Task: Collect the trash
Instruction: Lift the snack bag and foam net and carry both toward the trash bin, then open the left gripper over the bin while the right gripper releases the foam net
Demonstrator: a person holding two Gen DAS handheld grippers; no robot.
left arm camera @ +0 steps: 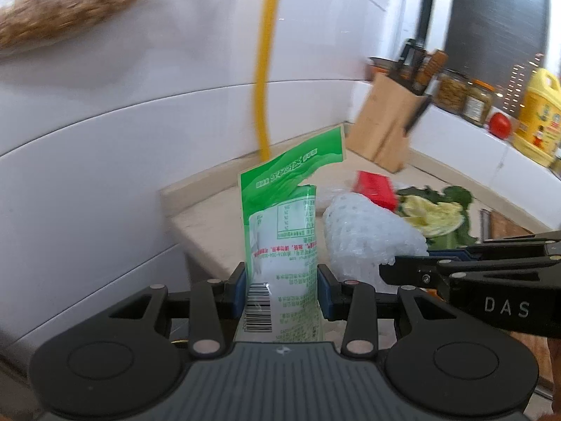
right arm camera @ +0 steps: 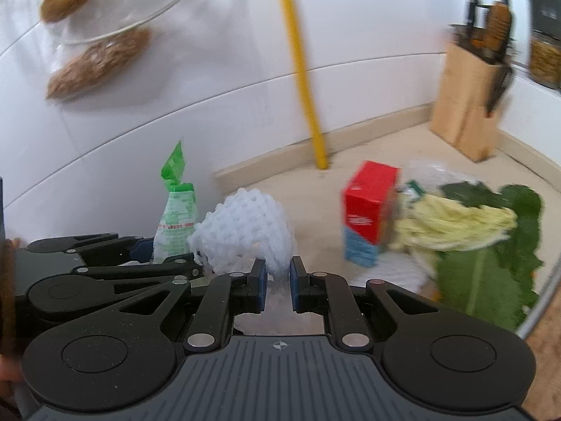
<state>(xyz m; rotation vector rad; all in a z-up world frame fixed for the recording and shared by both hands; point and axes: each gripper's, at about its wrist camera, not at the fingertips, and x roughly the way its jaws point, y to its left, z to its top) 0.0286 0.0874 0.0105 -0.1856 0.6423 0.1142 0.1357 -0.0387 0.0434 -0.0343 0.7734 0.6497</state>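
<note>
Two pieces are in hand, the left tool (left arm camera: 283,287) clamping a green wrapper (left arm camera: 284,238) and the right tool (right arm camera: 278,280) pinching foam netting (right arm camera: 245,224), while a red box (right arm camera: 368,207) and leaves (right arm camera: 491,238) beside the box remain on the counter (right arm camera: 298,182).

Glossy printed plastic film forms the green-and-white packet (left arm camera: 280,242), creased where its top is torn. Beside it, a white foam fruit net (right arm camera: 245,226) shows a soft, open-mesh, matt texture. The red-and-blue carton (right arm camera: 368,210) looks like smooth coated cardboard. The knife block (right arm camera: 470,101) is pale, unvarnished-looking wood. Wall tiles (left arm camera: 105,140) are glossy white; the countertop (left arm camera: 210,210) is smooth beige stone-like material. Both grippers have matt black plastic links and silvery metal pivot pins.
</note>
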